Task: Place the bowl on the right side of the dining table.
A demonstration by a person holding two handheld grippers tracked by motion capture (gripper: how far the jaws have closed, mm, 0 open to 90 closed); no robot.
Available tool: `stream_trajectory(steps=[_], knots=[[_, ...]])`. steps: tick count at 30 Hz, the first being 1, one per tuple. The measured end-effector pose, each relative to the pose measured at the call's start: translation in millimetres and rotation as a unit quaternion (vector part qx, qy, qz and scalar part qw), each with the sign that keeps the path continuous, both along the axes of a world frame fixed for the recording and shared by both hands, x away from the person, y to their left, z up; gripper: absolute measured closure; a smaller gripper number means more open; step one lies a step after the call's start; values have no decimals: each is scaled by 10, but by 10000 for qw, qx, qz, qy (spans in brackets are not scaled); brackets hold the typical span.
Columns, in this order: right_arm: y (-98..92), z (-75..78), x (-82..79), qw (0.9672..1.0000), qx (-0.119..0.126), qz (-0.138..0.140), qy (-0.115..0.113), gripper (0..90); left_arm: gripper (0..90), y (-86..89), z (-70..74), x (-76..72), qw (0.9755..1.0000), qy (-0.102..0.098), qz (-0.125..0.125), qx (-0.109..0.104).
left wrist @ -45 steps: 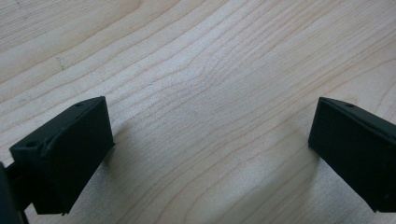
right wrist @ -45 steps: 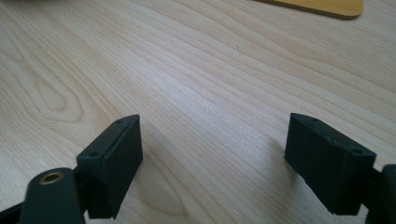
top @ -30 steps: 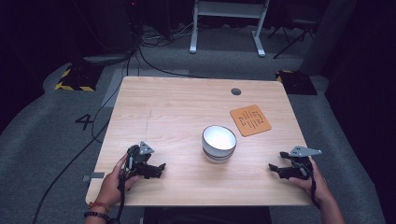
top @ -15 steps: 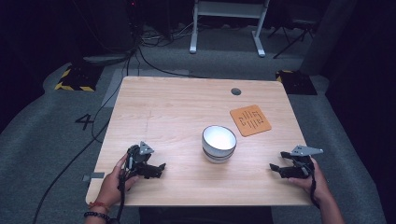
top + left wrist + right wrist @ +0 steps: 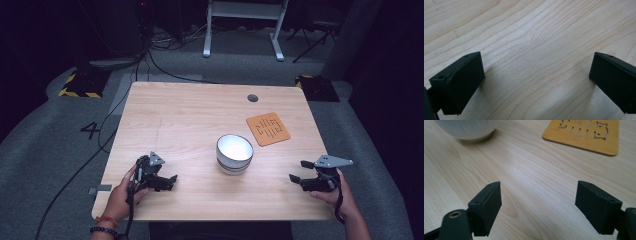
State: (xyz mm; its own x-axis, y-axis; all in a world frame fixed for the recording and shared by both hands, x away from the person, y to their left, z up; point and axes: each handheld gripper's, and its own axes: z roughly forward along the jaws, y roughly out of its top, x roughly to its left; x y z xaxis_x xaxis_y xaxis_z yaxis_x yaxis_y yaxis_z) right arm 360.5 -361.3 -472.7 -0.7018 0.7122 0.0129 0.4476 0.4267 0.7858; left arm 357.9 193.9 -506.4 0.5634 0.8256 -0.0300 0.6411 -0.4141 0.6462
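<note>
The counter (image 5: 200,110) is a pale wooden top, and most of it lies bare. Toward its far right part rests a flat orange mat (image 5: 268,129) with slots cut through it, lying a little askew to the counter's edges.

Just in front and to the left of the mat, near the middle of the counter, stands the white bowl (image 5: 234,153), upright, round, with a dark band low on its wall. Being round, it has no long axis to line up with; any approach meets the same curved wall and rim. Bowl and mat are near each other but apart.

The left hand-held gripper (image 5: 168,181) rests on the near left part of the counter, pointing right toward the bowl, with its jaws spread wide; in the left gripper view there is bare wood grain between them. The right hand-held gripper (image 5: 299,171) sits near the near right edge, pointing left toward the bowl, and its jaws are likewise spread with nothing between them.

The relation that matters: the bowl lies between the two, slightly farther from the person than either, so each would have to travel inward and a little forward to reach it. The two look about equally far from the bowl, and I would not pick a nearer one. In the right gripper view the bowl (image 5: 466,128) sits ahead and to the left of the jaws and the mat (image 5: 584,135) ahead and to the right, so that side looks well placed to reach either.
</note>
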Motion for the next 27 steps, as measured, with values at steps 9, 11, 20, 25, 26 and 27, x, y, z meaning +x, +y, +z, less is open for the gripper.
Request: stream_trajectory(steps=[9, 11, 20, 25, 26, 27], knots=[[100, 145, -70, 9996, -24, 176, -208, 223, 0, 2, 2, 0, 10000, 6, -16, 14], [116, 162, -82, 9995, -5, 209, -217, 219, 0, -1, -1, 0, 10000, -2, 6, -6], [211, 221, -99, 9989, -61, 368, -275, 218, 0, -1, 0, 0, 10000, -2, 5, -5], [309, 273, -90, 9980, -57, 523, -342, 229, 0, -1, 0, 0, 10000, -2, 5, -6], [327, 279, -89, 9981, -61, 511, -348, 229, 0, -1, 0, 0, 10000, -2, 5, -6], [349, 289, -79, 9977, -102, 556, -369, 229, 0, 3, 2, 1, 10000, 6, -16, 15]])
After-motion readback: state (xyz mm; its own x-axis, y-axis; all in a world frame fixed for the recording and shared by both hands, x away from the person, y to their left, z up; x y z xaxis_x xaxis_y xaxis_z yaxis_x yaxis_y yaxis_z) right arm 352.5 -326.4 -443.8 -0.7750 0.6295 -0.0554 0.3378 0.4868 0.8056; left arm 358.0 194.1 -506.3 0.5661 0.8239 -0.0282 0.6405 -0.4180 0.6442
